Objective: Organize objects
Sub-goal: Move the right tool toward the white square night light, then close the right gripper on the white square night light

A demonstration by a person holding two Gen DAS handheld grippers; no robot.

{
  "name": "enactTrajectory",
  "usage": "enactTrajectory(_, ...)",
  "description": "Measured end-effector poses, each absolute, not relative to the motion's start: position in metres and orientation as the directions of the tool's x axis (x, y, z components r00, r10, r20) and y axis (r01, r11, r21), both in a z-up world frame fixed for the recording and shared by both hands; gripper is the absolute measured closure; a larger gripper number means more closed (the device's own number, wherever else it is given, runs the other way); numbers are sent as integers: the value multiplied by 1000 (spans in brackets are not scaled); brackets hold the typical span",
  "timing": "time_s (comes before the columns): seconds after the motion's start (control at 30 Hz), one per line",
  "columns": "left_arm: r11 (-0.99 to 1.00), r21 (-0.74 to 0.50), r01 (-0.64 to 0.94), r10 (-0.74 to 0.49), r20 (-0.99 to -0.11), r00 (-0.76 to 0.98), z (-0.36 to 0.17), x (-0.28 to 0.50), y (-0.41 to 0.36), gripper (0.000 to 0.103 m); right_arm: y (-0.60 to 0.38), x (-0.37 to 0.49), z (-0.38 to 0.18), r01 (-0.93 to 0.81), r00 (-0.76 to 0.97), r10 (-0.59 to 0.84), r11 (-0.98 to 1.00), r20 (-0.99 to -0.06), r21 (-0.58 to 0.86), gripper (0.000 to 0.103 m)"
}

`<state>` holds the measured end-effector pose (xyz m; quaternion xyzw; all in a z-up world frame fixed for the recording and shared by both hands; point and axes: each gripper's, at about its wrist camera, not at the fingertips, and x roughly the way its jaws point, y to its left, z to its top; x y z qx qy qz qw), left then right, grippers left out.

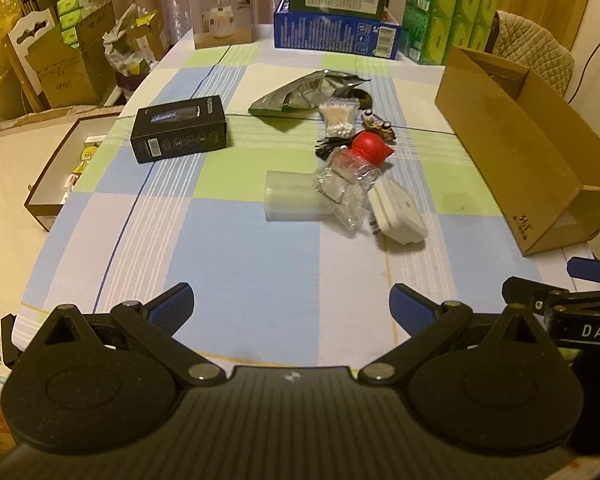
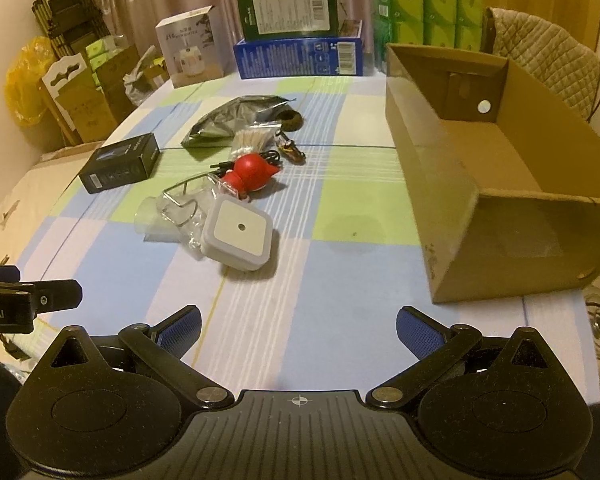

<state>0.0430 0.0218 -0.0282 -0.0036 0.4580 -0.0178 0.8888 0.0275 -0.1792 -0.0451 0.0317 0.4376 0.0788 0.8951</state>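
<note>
Left gripper (image 1: 291, 304): matte black ribbed body, two round discs, silver pivot screws, blue textured pads (image 1: 172, 308). Right gripper (image 2: 298, 326) looks identical, with a white crosshair mark centred behind its fingers.

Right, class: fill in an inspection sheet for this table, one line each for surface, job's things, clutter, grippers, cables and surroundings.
Surface: checked tablecloth in blue, green and white; near part bare.
Job's things: open cardboard box at right, nothing seen inside; loose pile at centre: white plug-in night light, clear plastic packaging, red rubber bulb, cotton swabs, silver foil pouch; black carton apart at left.
Clutter: boxed goods at far edge: white box, blue box, green tissue packs.
Grippers: left gripper and right gripper both open, holding nothing, above the near edge.
Cables: thin black cable beside the bulb.
Surroundings: curtains, padded chair, cartons at left.
</note>
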Motion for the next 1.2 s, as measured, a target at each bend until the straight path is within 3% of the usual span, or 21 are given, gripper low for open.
enactTrajectory(0.57,999,-49,8,-44,-804,593,-49,112,60,1,-156,111,-78,-187,561,358,933,-746,307,3)
enactTrajectory(0.7,999,-45,6,-40,-805,592,-54,123,64,1,-154,126,-91,-173,542,371,927,-754,331,12)
enactTrajectory(1.07,999,-47,27,-53,-810,584,-63,136,64,1,-166,148,-115,-106,494,450,880,-744,462,18)
enactTrajectory(1.13,998,-46,35,-57,-810,583,-63,136,63,1,-168,150,-119,-88,482,466,868,-742,489,21)
enactTrajectory(1.2,998,-49,43,-65,-809,584,-63,136,61,1,-169,151,-121,-80,480,476,860,-737,503,31)
